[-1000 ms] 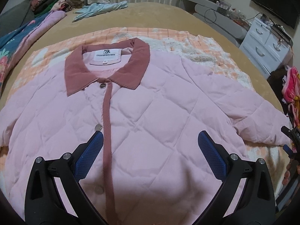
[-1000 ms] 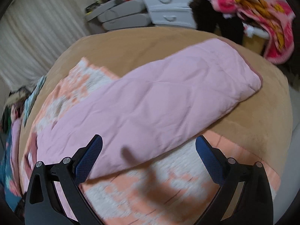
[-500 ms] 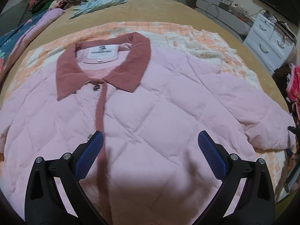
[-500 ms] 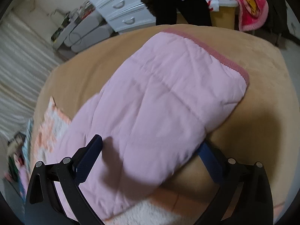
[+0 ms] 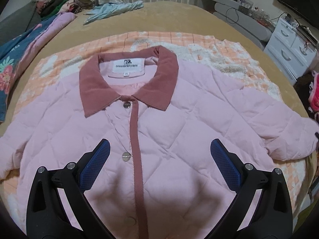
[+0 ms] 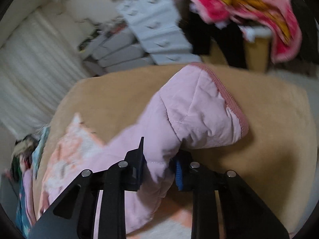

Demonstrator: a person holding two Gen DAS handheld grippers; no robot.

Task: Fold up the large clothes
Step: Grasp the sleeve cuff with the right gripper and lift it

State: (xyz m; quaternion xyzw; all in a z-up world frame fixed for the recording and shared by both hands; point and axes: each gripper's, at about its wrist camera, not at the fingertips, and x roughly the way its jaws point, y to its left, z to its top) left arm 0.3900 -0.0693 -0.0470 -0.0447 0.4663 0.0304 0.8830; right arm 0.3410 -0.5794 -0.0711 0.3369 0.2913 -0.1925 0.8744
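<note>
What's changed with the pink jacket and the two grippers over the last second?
The right gripper moved in over the jacket's sleeve and shut on it near the cuff, bunching the fabric and lifting it off the bed; a second ago its jaws hung open above the flat sleeve. The left gripper is still open over the jacket front, which lies flat and buttoned as before.

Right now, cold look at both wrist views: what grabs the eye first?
The pink quilted jacket dominates, spread front-up on an orange-and-white blanket on the tan bed, its dusty-rose collar and snap placket at centre. The left gripper hangs open above its chest. In the right wrist view, the right gripper is shut on the jacket's sleeve, whose ribbed cuff bulges past the jaws.
</note>
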